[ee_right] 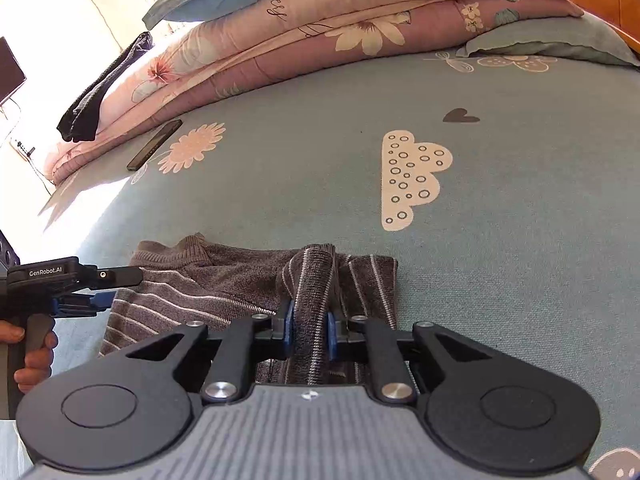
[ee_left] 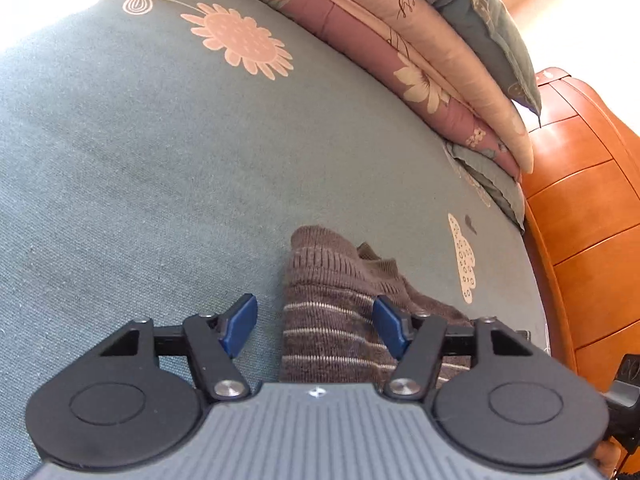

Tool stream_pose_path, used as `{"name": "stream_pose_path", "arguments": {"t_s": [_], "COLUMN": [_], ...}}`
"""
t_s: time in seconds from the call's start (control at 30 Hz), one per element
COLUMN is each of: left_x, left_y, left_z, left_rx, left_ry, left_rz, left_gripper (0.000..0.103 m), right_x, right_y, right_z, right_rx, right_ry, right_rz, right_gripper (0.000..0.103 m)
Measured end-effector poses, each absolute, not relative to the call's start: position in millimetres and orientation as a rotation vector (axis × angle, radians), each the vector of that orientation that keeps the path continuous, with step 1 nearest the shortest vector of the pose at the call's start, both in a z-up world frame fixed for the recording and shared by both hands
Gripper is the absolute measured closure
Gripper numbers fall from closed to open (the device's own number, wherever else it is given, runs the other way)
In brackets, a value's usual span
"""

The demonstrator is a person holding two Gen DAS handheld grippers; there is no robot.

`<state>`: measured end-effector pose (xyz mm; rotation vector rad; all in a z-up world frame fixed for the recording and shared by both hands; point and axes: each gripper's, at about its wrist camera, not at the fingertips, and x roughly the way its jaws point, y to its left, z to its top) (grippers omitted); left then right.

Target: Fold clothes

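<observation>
A brown-grey knitted sweater [ee_left: 332,280] with thin white stripes lies on the blue-green bed sheet [ee_left: 160,160]. My left gripper [ee_left: 316,328] hovers open over the sweater's left edge: one blue pad is above the sheet, the other above the knit, and neither presses on it. In the right wrist view the sweater [ee_right: 224,276] is spread flat with its collar to the left. My right gripper [ee_right: 311,328] is shut on a bunched, ribbed fold of it that stands up between the pads. The left gripper [ee_right: 116,288] shows at the sweater's left side, held by a hand [ee_right: 32,360].
A dark phone [ee_right: 154,146] lies on the sheet beyond the sweater. Folded floral quilts [ee_right: 320,40] are stacked along the far side, with a dark garment [ee_right: 96,96] draped on them and a pillow [ee_right: 552,44] beside. An orange wooden headboard [ee_left: 580,220] borders the bed.
</observation>
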<state>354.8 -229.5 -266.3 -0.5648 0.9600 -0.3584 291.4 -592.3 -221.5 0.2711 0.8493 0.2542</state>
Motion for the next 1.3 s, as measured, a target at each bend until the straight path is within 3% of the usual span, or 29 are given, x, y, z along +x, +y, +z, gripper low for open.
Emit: {"name": "stream_pose_path", "arguments": {"t_s": [0.17, 0.47, 0.53, 0.6, 0.9, 1.13, 1.3], "left_x": [347, 338, 335, 331, 291, 234, 214], "left_y": [-229, -231, -233, -233, -255, -307, -359], "left_z": [-258, -266, -266, -261, -206, -193, -197], "left_rx": [-0.566, -0.497, -0.461, -0.436, -0.261, -0.151, -0.157], "left_ry": [0.909, 0.951, 0.966, 0.951, 0.843, 0.868, 0.899], "left_rz": [-0.386, -0.379, -0.367, -0.361, -0.434, -0.656, -0.868], "left_gripper": [0.038, 0.038, 0.038, 0.038, 0.036, 0.034, 0.034], "right_x": [303, 338, 338, 331, 244, 128, 95], "right_y": [-587, -605, -612, -622, -661, -623, -601], "right_z": [-194, -245, -252, -248, -191, -200, -219], "right_rx": [0.214, 0.322, 0.354, 0.400, 0.406, 0.409, 0.400], "right_ry": [0.770, 0.892, 0.921, 0.918, 0.899, 1.006, 0.963], "right_rz": [0.291, 0.214, 0.196, 0.185, 0.099, 0.195, 0.190], "right_gripper": [0.090, 0.090, 0.077, 0.076, 0.060, 0.060, 0.064]}}
